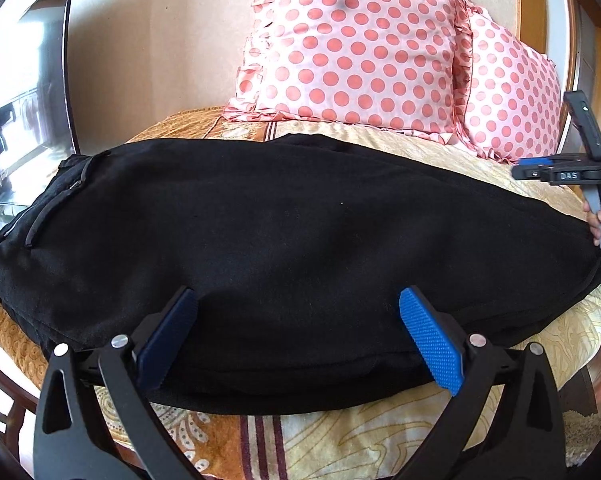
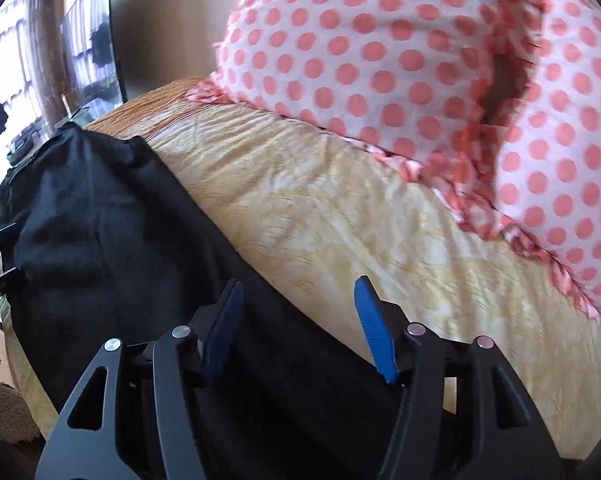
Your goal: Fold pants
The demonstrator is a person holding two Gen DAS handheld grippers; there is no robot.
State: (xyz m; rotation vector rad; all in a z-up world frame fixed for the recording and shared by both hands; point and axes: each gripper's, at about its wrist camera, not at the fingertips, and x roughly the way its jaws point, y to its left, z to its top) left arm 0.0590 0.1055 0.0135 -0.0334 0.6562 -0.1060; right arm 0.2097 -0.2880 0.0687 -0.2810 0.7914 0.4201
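Both: left claw (image 1: 296, 304), right claw (image 2: 298, 294) wide open above pants (image 1: 284, 240).

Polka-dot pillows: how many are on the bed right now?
2. One large pillow stands at the head of the bed, behind the black pants. A second pillow leans beside it on the right, partly overlapped. Others may lie outside the frame.

The bed (image 1: 380, 440) is covered with a yellow-orange patterned bedspread, with a few dark red stripes running across it. Black pants (image 1: 280, 248) are laid flat across the bed, spread sideways, waistband end toward the left. Behind the pants, two pink polka-dot pillows (image 1: 364, 44) are propped up at the far side of the bed, the second one (image 1: 512, 92) tucked just right of the first.
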